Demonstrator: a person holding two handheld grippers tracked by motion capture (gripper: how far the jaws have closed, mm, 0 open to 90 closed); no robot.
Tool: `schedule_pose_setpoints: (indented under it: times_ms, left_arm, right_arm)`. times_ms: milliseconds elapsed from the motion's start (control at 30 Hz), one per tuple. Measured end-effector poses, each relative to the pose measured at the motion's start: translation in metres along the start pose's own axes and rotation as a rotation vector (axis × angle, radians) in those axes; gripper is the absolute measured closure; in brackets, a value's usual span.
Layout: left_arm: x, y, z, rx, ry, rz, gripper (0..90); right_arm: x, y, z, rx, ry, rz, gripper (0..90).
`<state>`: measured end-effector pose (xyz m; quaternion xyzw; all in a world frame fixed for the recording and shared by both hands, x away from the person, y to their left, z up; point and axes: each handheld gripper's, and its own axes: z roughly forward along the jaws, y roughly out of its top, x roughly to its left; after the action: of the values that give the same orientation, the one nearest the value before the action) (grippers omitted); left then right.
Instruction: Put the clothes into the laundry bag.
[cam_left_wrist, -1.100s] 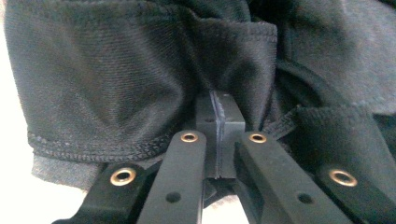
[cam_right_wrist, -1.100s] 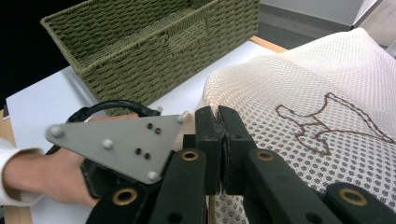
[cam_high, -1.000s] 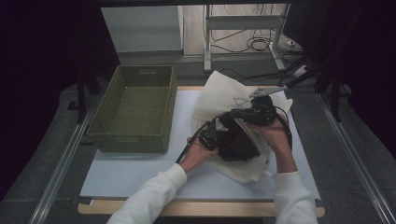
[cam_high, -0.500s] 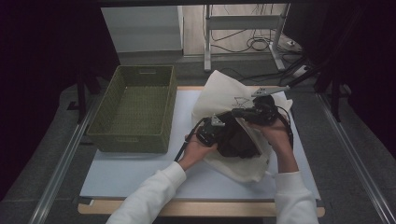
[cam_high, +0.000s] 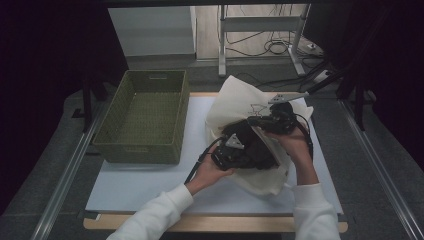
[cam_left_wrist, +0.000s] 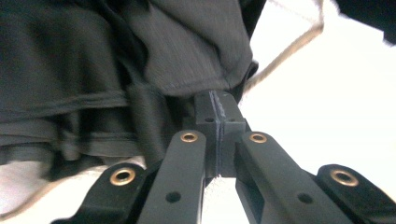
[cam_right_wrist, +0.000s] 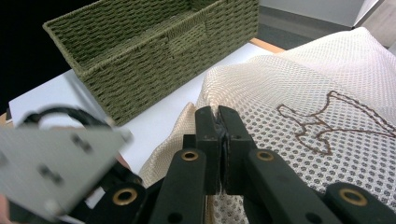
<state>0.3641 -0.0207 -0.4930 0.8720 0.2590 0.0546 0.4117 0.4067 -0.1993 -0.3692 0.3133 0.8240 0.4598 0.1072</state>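
the cream mesh bag (cam_high: 240, 105) lies on the white surface (cam_high: 145, 185), just to the right of the green woven basket (cam_high: 145, 117), and a dark garment (cam_high: 257, 150) sits bunched in its mouth. the left tongs (cam_high: 231, 150) are pressed together on a fold of that dark garment (cam_left_wrist: 140, 70), the cloth crowding right up to their tips in the left gripper view. the right tongs (cam_high: 275, 120) are pressed together on the edge of the mesh bag (cam_right_wrist: 299, 93), its stitched brown outline (cam_right_wrist: 322, 126) just beyond them. in the right gripper view the basket (cam_right_wrist: 154, 51) stands close behind the bag, and the grey plate (cam_right_wrist: 51, 163) of the left tongs blocks the lower left corner. both hands meet over the bag, the sleeves (cam_high: 160, 215) coming in from the near edge. beyond the surface stand metal legs (cam_high: 222, 40) and loose cables (cam_high: 270, 45) on the floor.
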Motion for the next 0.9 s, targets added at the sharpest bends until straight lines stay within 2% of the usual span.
schedule_pose_setpoints:
  times_ms: [100,233,333,400,433,600,733,800,833,900]
  left_arm:
    - [0.000,-0.001,0.015,0.038,0.016,0.013,90.0]
    - [0.003,-0.002,0.031,0.089,0.062,0.047,90.0]
    - [0.005,0.000,0.039,0.092,0.071,0.043,90.0]
    - [0.005,0.004,0.042,0.098,0.121,0.070,90.0]
    - [0.006,0.006,0.044,0.103,0.131,0.077,90.0]
    - [0.011,0.011,0.048,0.114,0.148,0.079,90.0]
    - [0.016,0.013,0.052,0.111,0.168,0.061,90.0]
    - [0.018,0.014,0.053,0.117,0.185,0.064,90.0]
    - [0.019,0.015,0.053,0.117,0.212,0.057,90.0]
    - [0.021,0.015,0.055,0.114,0.204,0.055,90.0]
  right_arm:
    - [0.000,0.000,0.000,0.000,0.001,0.000,88.0]
    - [0.000,0.000,0.000,0.000,0.002,0.000,88.1]
    - [0.000,0.000,-0.001,0.000,0.003,0.001,88.0]
    - [0.000,0.000,-0.001,-0.001,0.003,0.000,88.1]
    - [0.001,0.000,-0.001,0.000,0.002,0.000,88.1]
    - [0.002,0.000,-0.001,0.002,0.002,-0.002,88.0]
    - [0.002,0.001,-0.002,-0.001,0.002,-0.006,88.1]
    - [0.003,0.001,-0.003,-0.001,0.002,-0.007,88.1]
    - [0.003,0.001,-0.002,-0.002,0.003,-0.008,88.1]
    - [0.003,0.001,-0.003,-0.003,0.004,-0.006,88.1]
